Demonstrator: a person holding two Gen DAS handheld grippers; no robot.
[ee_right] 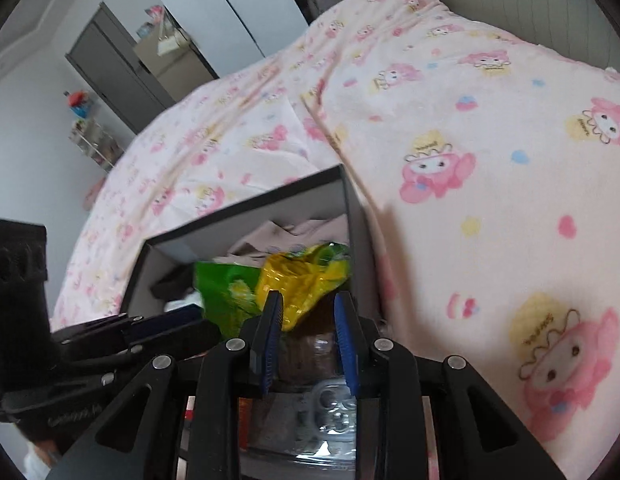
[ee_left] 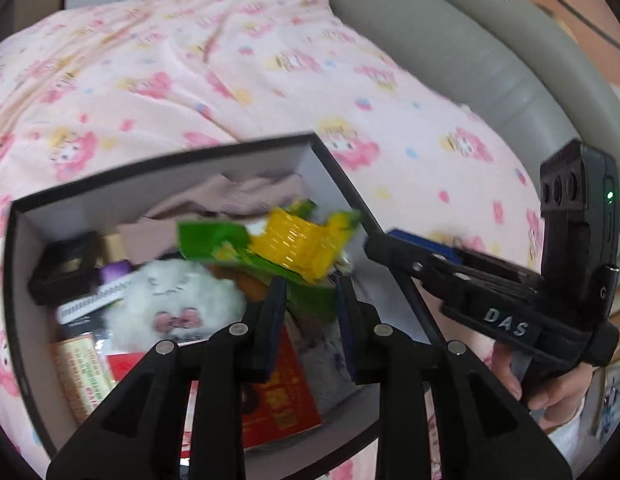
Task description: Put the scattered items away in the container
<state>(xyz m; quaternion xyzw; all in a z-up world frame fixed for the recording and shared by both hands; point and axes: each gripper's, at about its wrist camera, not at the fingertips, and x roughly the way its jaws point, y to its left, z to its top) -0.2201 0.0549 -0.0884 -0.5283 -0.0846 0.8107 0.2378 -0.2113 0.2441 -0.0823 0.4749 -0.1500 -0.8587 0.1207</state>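
A crinkly green-and-yellow foil snack packet [ee_left: 270,246], judged light and slippery, sits atop the black-rimmed cardboard box [ee_left: 14,248]; both grippers, left [ee_left: 312,280] and right [ee_right: 308,300], stand parted, gripping nothing.

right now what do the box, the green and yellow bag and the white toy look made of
Box: stiff card, matte, judging by its thin straight walls.
Green and yellow bag: glossy plastic film, crinkled and shiny.
White toy: fluffy plush, soft fuzzy outline.

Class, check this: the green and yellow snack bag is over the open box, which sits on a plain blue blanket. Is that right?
One detail is wrong. The blanket is pink with cartoon characters, not plain blue, as the right wrist view shows. The green and yellow snack bag is indeed over the open box.
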